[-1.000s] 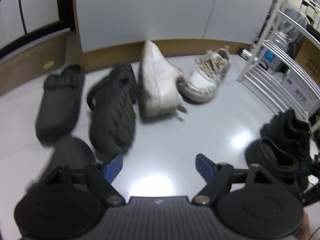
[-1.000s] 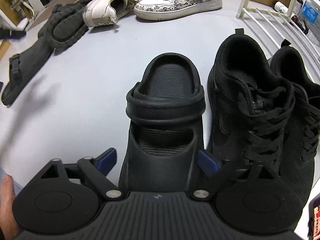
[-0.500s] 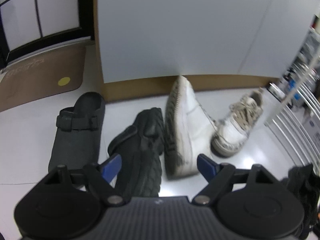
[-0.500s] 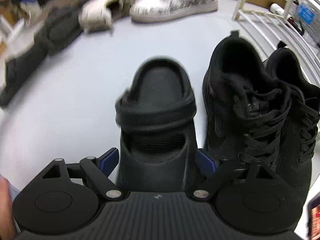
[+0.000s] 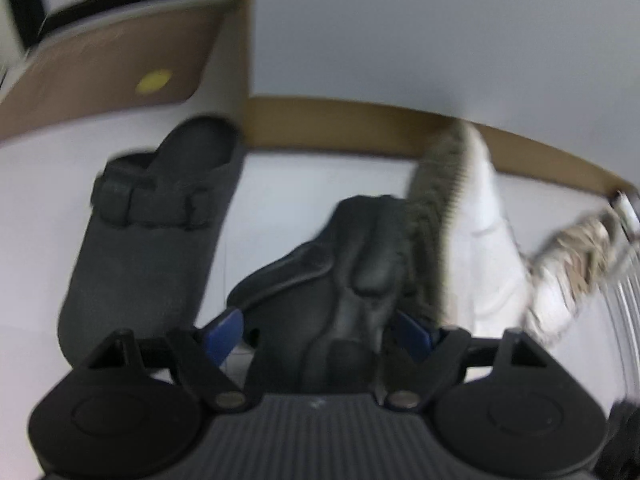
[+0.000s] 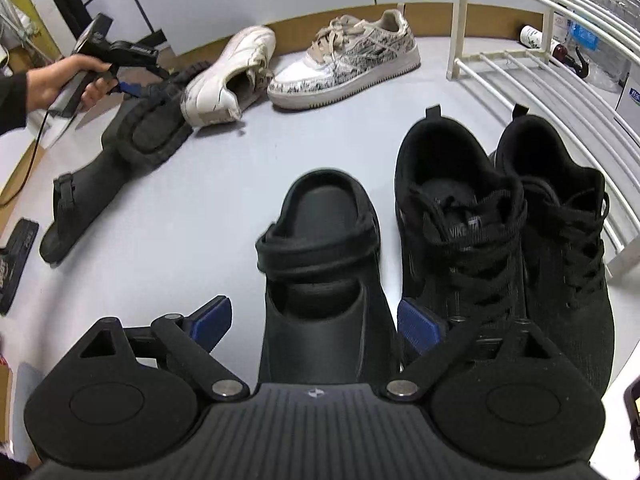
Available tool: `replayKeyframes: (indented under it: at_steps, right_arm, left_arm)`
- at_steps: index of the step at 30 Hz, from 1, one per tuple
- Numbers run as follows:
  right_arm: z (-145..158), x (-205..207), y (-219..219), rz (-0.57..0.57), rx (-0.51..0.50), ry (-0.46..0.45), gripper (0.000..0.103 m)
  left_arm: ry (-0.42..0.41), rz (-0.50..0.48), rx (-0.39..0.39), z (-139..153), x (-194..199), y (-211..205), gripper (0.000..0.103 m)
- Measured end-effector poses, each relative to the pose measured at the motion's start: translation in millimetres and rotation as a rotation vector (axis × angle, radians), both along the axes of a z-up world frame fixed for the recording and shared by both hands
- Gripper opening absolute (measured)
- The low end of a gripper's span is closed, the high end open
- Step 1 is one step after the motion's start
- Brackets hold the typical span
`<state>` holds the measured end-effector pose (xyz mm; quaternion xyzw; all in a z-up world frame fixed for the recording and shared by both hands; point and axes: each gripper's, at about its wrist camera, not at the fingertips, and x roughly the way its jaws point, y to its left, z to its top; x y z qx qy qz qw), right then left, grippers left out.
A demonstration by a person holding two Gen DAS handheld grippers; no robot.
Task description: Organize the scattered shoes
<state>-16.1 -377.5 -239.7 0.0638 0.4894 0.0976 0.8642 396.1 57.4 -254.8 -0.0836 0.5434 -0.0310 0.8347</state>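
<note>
Right wrist view: right gripper [image 6: 314, 326] jaws wide and opening, straddling the toe of the upright black clog [image 6: 324, 272] at lower centre; right blue pad sits right against the clog's side, left pad clear of it, no squeeze visible. Black sneaker pair [image 6: 504, 240] just beside the clog on the right, next to the white wire rack [image 6: 560, 64]. Upper left of the frame: a hand [image 6: 60, 82] holds the left gripper [image 6: 132, 90] over the overturned black clog [image 6: 154, 132], which lies sole-up against the white sneaker [image 6: 228, 80]; patterned sneaker [image 6: 348, 60] right of that, grey strap clog [image 6: 80, 196] lower left.

Left wrist view, blurred: left gripper [image 5: 318, 332] jaws wide, overturned black clog [image 5: 348, 280] between the pads; contact unclear. Grey strap clog [image 5: 148, 232] at left, white sneaker [image 5: 472, 232] on its side at right. Only this view shows the brown board with a yellow dot [image 5: 154, 80] at upper left; only the right view shows the sneaker pair, rack and hand.
</note>
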Motion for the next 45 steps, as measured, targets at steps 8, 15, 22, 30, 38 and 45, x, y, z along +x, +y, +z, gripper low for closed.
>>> replayKeyframes:
  at_steps: [8, 15, 22, 30, 38, 45]
  right_arm:
    - [-6.6, 1.1, -4.6, -0.006, -0.007, 0.02, 0.093]
    - [-12.5, -1.9, 0.8, 0.013, -0.014, 0.029, 0.093]
    - [-13.1, 0.4, 3.2, 0.021, -0.013, 0.025, 0.093]
    - [-15.0, 1.1, 4.6, 0.021, -0.012, 0.029, 0.093]
    - [-15.9, 2.5, 3.3, 0.016, -0.013, 0.031, 0.093]
    - [-15.7, 2.3, 5.2, 0.021, -0.011, 0.03, 0.093]
  left_arm:
    - [0.029, -0.03, 0.033, -16.5, 5.5, 3.1, 0.085]
    - [0.039, -0.029, -0.029, -30.6, 8.0, 16.5, 0.089]
    - [0.037, -0.064, -0.058, -17.8, 4.5, 24.6, 0.069]
    - [0.024, -0.152, -0.039, -3.0, -0.7, 23.1, 0.065]
    - [0.004, -0.234, -0.031, 10.4, -14.6, 24.0, 0.062]
    - [-0.003, -0.278, -0.026, 14.4, -28.5, 21.9, 0.062]
